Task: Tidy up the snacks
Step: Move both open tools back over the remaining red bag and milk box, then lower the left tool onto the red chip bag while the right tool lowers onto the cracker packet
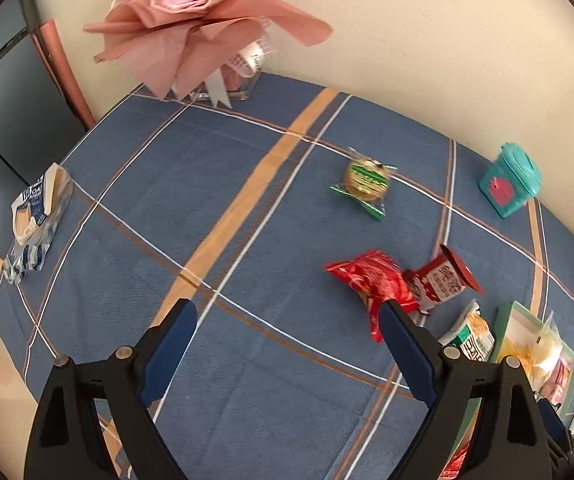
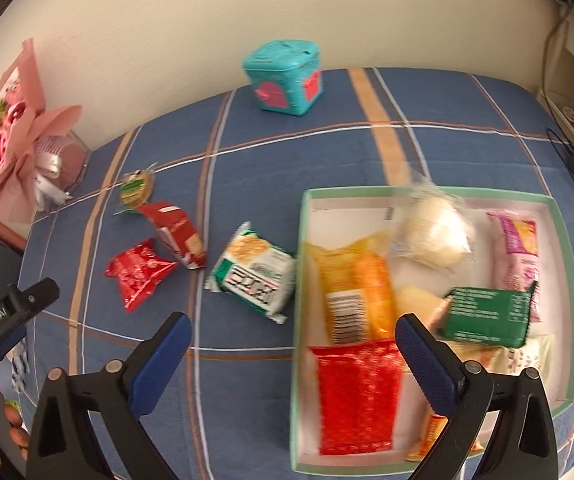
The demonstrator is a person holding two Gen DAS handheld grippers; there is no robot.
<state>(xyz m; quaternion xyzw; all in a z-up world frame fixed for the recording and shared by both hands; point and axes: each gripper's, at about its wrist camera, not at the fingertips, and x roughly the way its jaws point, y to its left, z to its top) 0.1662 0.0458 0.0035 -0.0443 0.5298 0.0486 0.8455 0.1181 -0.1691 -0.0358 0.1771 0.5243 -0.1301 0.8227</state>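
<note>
From the left wrist camera, the left gripper point(image 1: 287, 320) hangs over a table spread with a blue plaid cloth point(image 1: 191, 208), its blue-padded fingers point(image 1: 169, 344) spread wide and holding nothing. Just beyond the right-hand finger lies a crumpled red snack packet point(image 1: 371, 280), touching a red carton point(image 1: 443, 278) that lies tipped on its side. A round biscuit in a clear green-edged wrapper point(image 1: 365, 184) sits alone nearer the far edge, well apart from both. A pink paper bouquet point(image 1: 203, 12) stands at the far left corner, a teal box point(image 1: 511, 180) by the far right edge, and a blue-and-white bag point(image 1: 35, 220) at the left edge. From the right wrist camera, the right gripper point(image 2: 293, 346) is likewise spread apart and empty, hovering above the near left wall of a shallow green-rimmed tray point(image 2: 301, 264) on the right half of the table. Inside the tray lie a yellow packet point(image 2: 351, 288), a red mesh-patterned packet point(image 2: 357, 396), a pale bun in clear wrap point(image 2: 433, 236), a pink packet point(image 2: 517, 252) and a dark green packet point(image 2: 487, 316). Just outside the tray's left wall rests a green-and-white cracker pack point(image 2: 255, 276). Further left lie the red carton point(image 2: 181, 238), the red snack packet point(image 2: 139, 274) and the round biscuit point(image 2: 137, 190), with the teal box point(image 2: 285, 76) at the far edge and the bouquet point(image 2: 15, 136) at the far left corner.
</note>
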